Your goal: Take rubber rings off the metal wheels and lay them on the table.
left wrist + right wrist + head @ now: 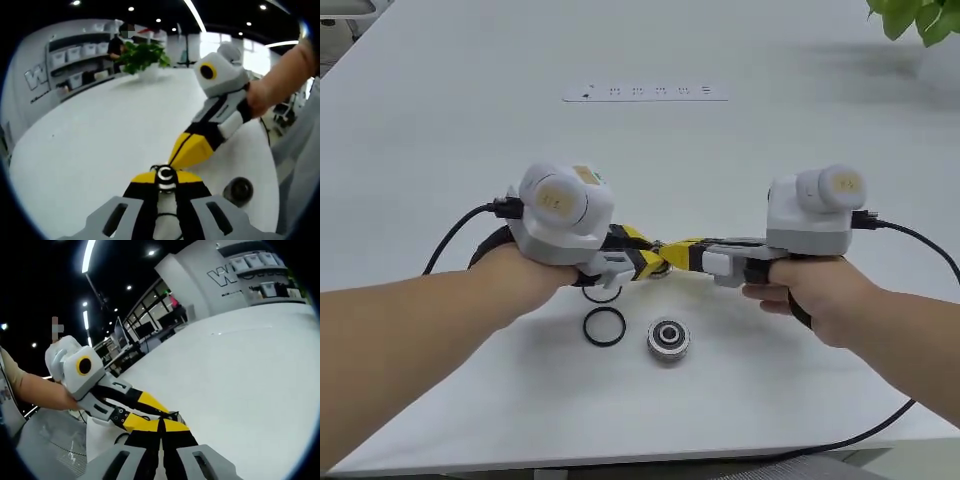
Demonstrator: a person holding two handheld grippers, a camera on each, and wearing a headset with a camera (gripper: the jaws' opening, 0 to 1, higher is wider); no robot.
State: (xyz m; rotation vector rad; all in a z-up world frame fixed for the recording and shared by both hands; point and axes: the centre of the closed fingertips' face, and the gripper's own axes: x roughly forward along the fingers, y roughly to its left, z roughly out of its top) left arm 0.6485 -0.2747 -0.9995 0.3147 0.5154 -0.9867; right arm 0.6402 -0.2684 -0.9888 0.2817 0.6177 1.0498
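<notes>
Metal wheel sits clamped in the closed left hand-held gripper above the worktop, and the right hand-held gripper, jaws nearly shut at its rim, may slip off the rubber ring if that pinch is shallow.

White worktable, a few small parts near its front edge.
Table: plain white, matte top. Near front edge, 1 black rubber ring lies flat; a metal wheel lies just beside it on the right in head view, hub up, not touching it. A 2nd ring sits just behind the 1st, only partly seen. Flush socket strip is set in the top toward the far side. Black cable trails over the front right corner. Potted plant stands at a far edge.
</notes>
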